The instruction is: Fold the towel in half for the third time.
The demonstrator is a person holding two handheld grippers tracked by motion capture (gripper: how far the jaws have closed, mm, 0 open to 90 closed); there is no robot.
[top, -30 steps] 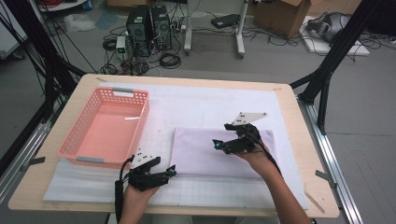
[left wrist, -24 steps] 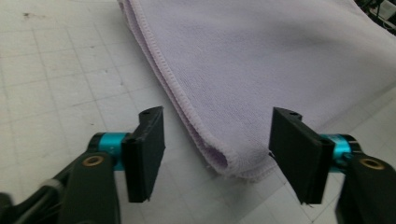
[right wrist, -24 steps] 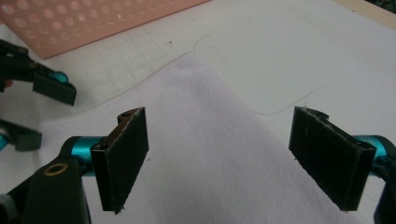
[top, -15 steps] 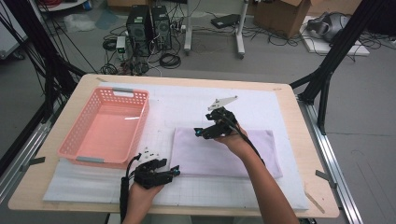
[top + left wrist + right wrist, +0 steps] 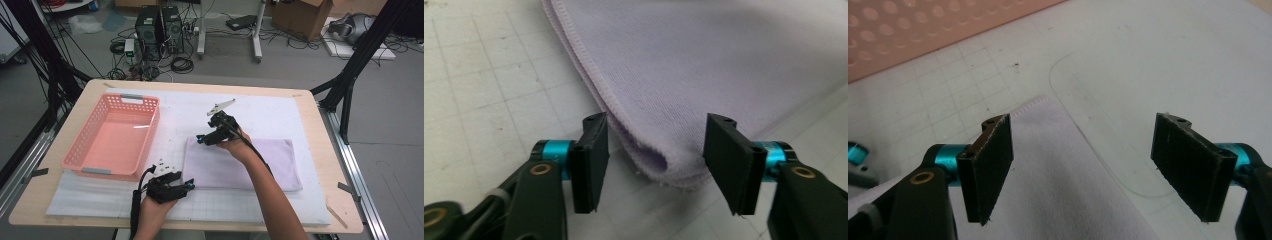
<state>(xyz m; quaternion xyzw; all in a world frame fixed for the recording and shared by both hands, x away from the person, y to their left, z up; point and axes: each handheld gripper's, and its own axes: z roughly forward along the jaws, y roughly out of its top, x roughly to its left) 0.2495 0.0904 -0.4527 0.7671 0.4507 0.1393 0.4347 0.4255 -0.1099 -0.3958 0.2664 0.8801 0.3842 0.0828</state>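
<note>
Left claw astride folded, fuzzy lilac cloth corner.

Laboratory or test workshop, wooden counter covered by a white gridded mat, black metal frame legs either side, two computer towers on a grey floor, loose cables, cardboard box behind.

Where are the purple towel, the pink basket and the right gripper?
purple towel (image 5: 272, 160), high view, bare middle of the cloth.
pink basket (image 5: 80, 157), high view, left rim.
right gripper (image 5: 200, 140), high view, between its jaws.
</note>
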